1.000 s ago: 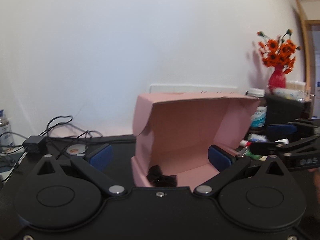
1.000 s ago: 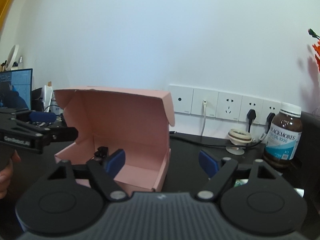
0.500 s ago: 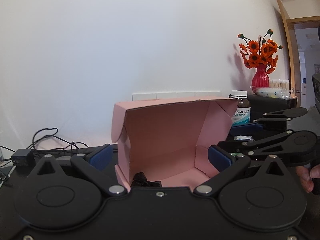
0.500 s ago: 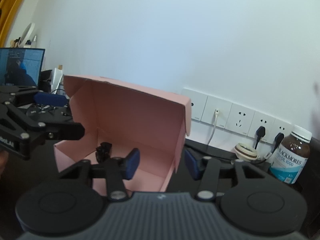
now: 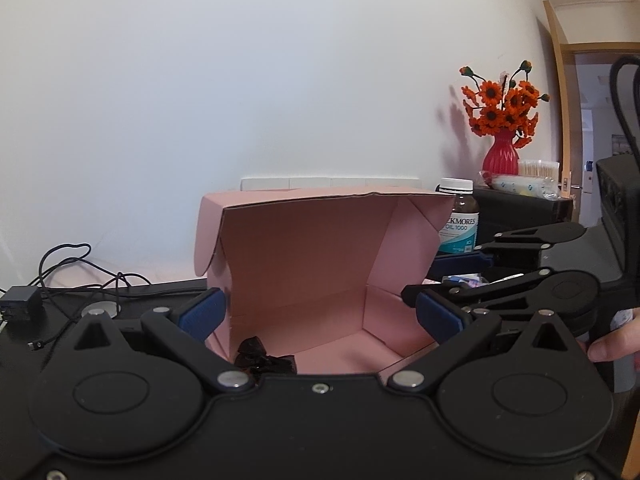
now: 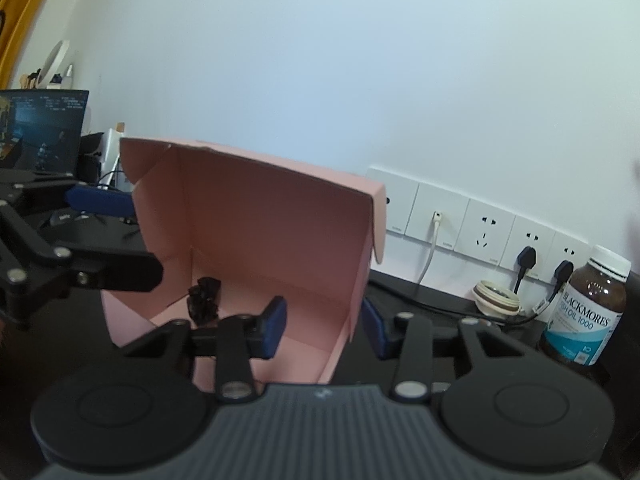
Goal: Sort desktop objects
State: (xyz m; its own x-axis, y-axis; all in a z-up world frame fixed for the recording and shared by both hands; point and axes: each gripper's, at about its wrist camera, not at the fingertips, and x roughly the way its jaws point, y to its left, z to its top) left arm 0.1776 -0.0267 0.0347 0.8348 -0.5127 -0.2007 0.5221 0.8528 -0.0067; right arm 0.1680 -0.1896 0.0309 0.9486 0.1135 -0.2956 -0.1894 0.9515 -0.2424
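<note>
An open pink cardboard box (image 5: 320,240) stands on the black desk with its lid up. A small black clip-like object (image 5: 264,358) lies in its near left corner. My left gripper (image 5: 320,316) is open, its blue pads on either side of the box's front. The right gripper (image 6: 324,324) straddles the pink box's (image 6: 260,220) right wall, one pad inside and one outside. Its jaws are closing with the wall between them, and a gap still shows at the inner pad. The black object (image 6: 205,296) sits beyond that pad. Each gripper shows in the other's view: right (image 5: 444,272), left (image 6: 128,236).
A brown fish oil bottle (image 6: 588,312) stands right of the box, below wall sockets (image 6: 480,232) with plugged cables. A red vase of orange flowers (image 5: 500,152) sits on a black case behind. A power adapter (image 5: 20,304) and cables lie left. A monitor (image 6: 40,128) stands far left.
The right gripper's jaws have narrowed from wide apart and moved in over the box's right wall. In the left wrist view the right gripper has come in closer beside the box.
</note>
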